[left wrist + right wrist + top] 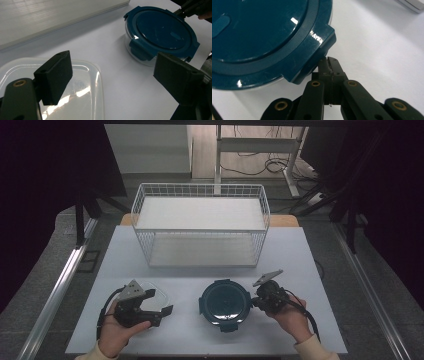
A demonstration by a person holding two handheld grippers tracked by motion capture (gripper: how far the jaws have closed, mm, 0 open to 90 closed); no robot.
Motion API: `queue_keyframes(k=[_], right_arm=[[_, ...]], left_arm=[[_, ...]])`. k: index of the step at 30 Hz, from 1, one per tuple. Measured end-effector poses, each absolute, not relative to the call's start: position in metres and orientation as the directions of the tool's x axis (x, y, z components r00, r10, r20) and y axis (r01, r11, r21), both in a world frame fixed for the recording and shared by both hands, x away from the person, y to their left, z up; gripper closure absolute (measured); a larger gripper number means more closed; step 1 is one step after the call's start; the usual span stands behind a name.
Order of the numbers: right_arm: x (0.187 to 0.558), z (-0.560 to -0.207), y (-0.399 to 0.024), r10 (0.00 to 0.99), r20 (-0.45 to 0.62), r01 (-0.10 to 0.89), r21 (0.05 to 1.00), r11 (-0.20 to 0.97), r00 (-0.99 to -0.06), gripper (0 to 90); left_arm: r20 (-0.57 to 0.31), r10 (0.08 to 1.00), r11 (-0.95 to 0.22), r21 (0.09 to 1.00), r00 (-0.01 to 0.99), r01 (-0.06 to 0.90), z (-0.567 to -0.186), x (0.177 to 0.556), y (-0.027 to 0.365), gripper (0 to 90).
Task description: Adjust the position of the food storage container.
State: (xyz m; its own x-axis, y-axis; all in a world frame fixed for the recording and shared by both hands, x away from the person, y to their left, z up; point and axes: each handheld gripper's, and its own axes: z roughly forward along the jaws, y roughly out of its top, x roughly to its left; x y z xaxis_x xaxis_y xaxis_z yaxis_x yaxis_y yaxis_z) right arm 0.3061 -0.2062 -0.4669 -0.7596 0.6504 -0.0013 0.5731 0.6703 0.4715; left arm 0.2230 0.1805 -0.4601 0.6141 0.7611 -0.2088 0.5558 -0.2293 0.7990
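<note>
A round glass container with a dark blue clip lid (225, 304) (160, 30) (262, 32) stands at the table's front centre. My right gripper (254, 301) (329, 63) is shut with nothing between its jaws. Its tips sit against the underside of the lid's right-hand clip tab (317, 50). A clear, rounded-square plastic lid (159, 290) (85, 85) lies flat at the front left. My left gripper (159, 302) (112, 75) is open wide just above it, one pad (53, 77) over the clear plastic, holding nothing.
A white wire basket (200, 190) with two white shelf boards stands at the back centre of the white table (125, 255). Bare tabletop lies between the basket and the containers. A desk frame and cables are on the floor beyond the table.
</note>
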Motion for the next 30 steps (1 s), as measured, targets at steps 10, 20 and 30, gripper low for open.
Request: queue_keyframes(k=[10, 20, 30], right_arm=[[0.303, -0.476, -0.208, 0.636, 0.025, 0.564, 0.489, 0.666, -0.771, 89.8], [0.301, -0.467, -0.227, 0.657, 0.019, 0.557, 0.551, 0.621, -0.753, 89.6], [0.277, -0.459, -0.253, 0.713, 0.082, 0.541, 0.712, 0.448, -0.697, 36.6]], left_arm=[[-0.213, 0.755, -0.23, 0.8, 0.62, 0.554, -0.453, 0.227, 0.169, 15.4], [-0.234, 0.757, -0.211, 0.796, 0.61, 0.567, -0.448, 0.227, 0.162, 15.0], [-0.263, 0.757, -0.196, 0.782, 0.598, 0.592, -0.453, 0.225, 0.162, 14.3]])
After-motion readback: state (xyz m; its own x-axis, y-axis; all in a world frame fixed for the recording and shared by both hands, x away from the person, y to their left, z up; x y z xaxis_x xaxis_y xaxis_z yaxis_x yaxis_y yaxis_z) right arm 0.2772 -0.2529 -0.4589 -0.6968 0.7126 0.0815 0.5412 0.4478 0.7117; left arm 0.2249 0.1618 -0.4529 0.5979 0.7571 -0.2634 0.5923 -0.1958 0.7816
